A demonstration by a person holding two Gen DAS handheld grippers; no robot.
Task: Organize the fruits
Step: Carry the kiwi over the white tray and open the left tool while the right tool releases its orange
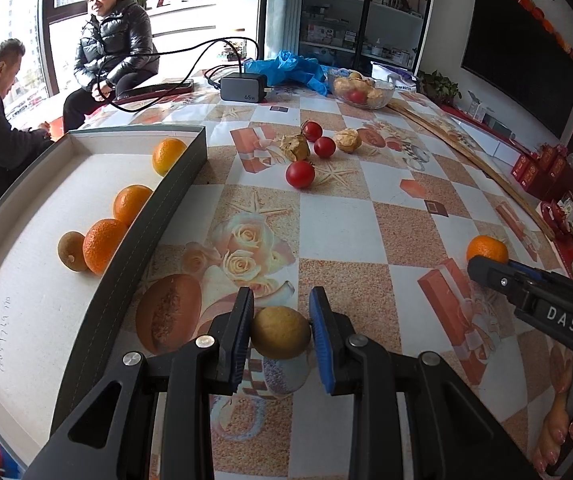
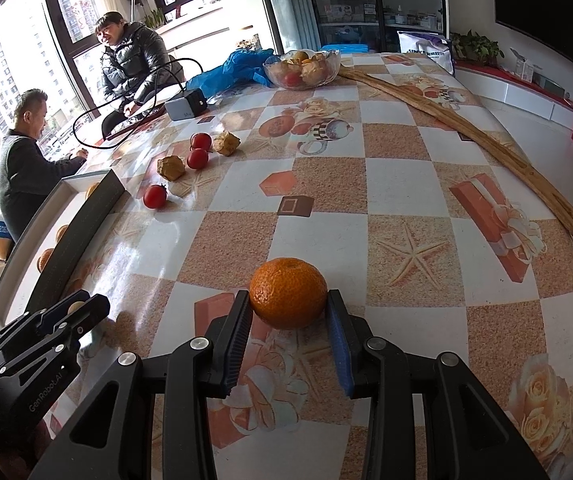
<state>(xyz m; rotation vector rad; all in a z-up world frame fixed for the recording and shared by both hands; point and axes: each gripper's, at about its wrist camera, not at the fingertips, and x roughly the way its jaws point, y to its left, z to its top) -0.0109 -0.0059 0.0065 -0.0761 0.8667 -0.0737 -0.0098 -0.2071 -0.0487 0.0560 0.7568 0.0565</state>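
My left gripper [image 1: 281, 320] is shut on a small yellow-brown fruit [image 1: 280, 333], held beside the grey box lid tray [image 1: 174, 184]. The tray holds three oranges [image 1: 104, 245] and a brown fruit [image 1: 71, 256]. My right gripper [image 2: 289, 312] has its pads on both sides of an orange [image 2: 288, 293] that rests on the tablecloth; it also shows in the left wrist view [image 1: 487, 249]. Three red fruits [image 1: 300, 174] and two dried husk-like fruits [image 1: 295, 147] lie on the table farther back.
A glass bowl [image 1: 362, 90] of fruit, a blue plastic bag [image 1: 292, 67], a charger [image 1: 243, 87] with cable and a long wooden stick [image 2: 462, 124] lie at the far side. Two people sit beyond the table's left edge. Red boxes stand at right.
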